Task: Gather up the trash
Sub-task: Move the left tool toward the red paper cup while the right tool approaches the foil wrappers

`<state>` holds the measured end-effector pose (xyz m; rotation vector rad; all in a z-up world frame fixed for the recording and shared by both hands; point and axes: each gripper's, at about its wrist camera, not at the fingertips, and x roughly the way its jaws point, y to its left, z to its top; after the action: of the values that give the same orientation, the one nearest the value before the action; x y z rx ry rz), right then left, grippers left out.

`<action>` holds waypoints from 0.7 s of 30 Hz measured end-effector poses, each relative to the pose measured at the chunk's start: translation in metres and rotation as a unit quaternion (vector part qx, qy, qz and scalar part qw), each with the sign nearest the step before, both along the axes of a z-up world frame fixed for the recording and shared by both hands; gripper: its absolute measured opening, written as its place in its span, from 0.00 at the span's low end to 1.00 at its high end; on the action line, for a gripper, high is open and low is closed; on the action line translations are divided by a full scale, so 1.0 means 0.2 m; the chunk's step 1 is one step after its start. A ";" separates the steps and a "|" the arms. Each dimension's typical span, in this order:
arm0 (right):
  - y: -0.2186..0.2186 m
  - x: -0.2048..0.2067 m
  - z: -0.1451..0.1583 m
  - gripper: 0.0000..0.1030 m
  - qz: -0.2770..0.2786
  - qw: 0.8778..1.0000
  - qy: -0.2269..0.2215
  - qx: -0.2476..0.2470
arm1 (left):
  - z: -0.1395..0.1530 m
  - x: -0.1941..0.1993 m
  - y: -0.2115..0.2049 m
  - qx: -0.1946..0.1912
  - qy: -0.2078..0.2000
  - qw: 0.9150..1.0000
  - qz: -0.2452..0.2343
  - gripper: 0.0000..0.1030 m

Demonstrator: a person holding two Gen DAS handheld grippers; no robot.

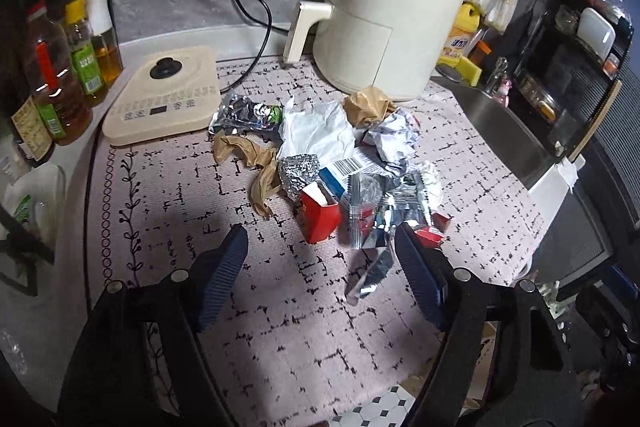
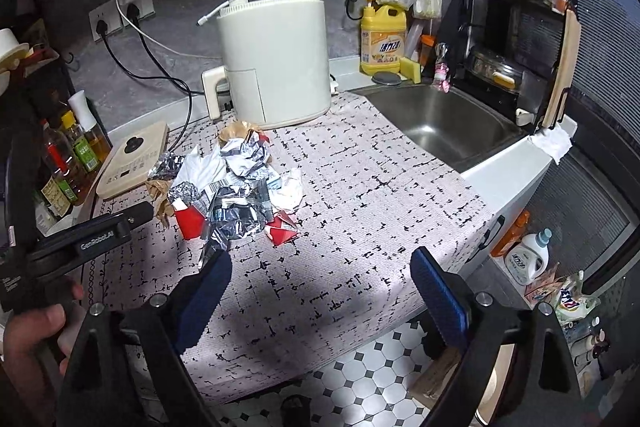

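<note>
Left tool (image 1: 320, 239) released | right tool (image 2: 320, 267) released | left tool reads "GenRobot.AI"

Cream air fryer (image 1: 380, 27), induction cooktop (image 1: 160, 95), oil bottles (image 1: 60, 75), steel sink (image 2: 436, 123), yellow detergent bottle (image 2: 382, 39)

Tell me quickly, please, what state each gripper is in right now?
Left gripper: open, holding nothing, above the mat just short of the trash pile.
Right gripper: open, holding nothing.

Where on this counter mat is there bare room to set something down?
Bare mat lies between the trash pile and the sink, and along the near edge by both open claws. It is crowded around the pile, between the induction cooker and air fryer.
</note>
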<state>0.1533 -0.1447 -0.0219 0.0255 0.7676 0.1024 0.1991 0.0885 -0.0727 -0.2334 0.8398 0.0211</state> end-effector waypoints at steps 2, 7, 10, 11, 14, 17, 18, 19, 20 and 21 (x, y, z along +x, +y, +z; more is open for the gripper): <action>0.02 0.04 -0.03 0.81 0.003 1.000 0.009 0.005 | -0.04 0.06 0.01 0.001 0.008 1.000 -0.003 0.69; 0.06 0.13 -0.11 0.80 0.004 1.000 0.029 0.005 | -0.13 0.17 0.03 -0.005 0.027 1.000 -0.005 0.67; 0.09 0.17 -0.15 0.79 0.005 0.999 0.040 0.003 | -0.17 0.22 0.03 -0.009 0.037 0.999 -0.010 0.67; 0.09 0.18 -0.16 0.79 0.004 0.999 0.042 0.002 | -0.19 0.24 0.03 -0.010 0.039 0.999 -0.011 0.67; 0.11 0.21 -0.18 0.79 -0.001 0.999 0.049 0.000 | -0.23 0.29 0.03 -0.012 0.046 0.999 -0.016 0.67; 0.12 0.23 -0.20 0.79 -0.004 0.999 0.053 -0.002 | -0.28 0.33 0.03 -0.016 0.054 0.998 -0.023 0.66; 0.13 0.24 -0.20 0.79 -0.003 0.999 0.054 -0.002 | -0.30 0.34 0.03 -0.017 0.057 0.998 -0.027 0.57; 0.14 0.24 -0.21 0.79 -0.002 0.998 0.056 -0.003 | -0.31 0.35 0.03 -0.017 0.061 0.997 -0.032 0.48; 0.16 0.25 -0.22 0.78 -0.001 0.998 0.058 -0.002 | -0.32 0.36 0.03 -0.022 0.064 0.997 -0.040 0.33; 0.16 0.25 -0.23 0.78 0.001 0.998 0.060 0.000 | -0.32 0.36 0.03 -0.030 0.066 0.996 -0.046 0.26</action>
<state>0.2036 -0.1117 -0.0679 0.0308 0.8877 0.1031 0.2718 0.0955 -0.1364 -0.2514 0.9822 -0.0753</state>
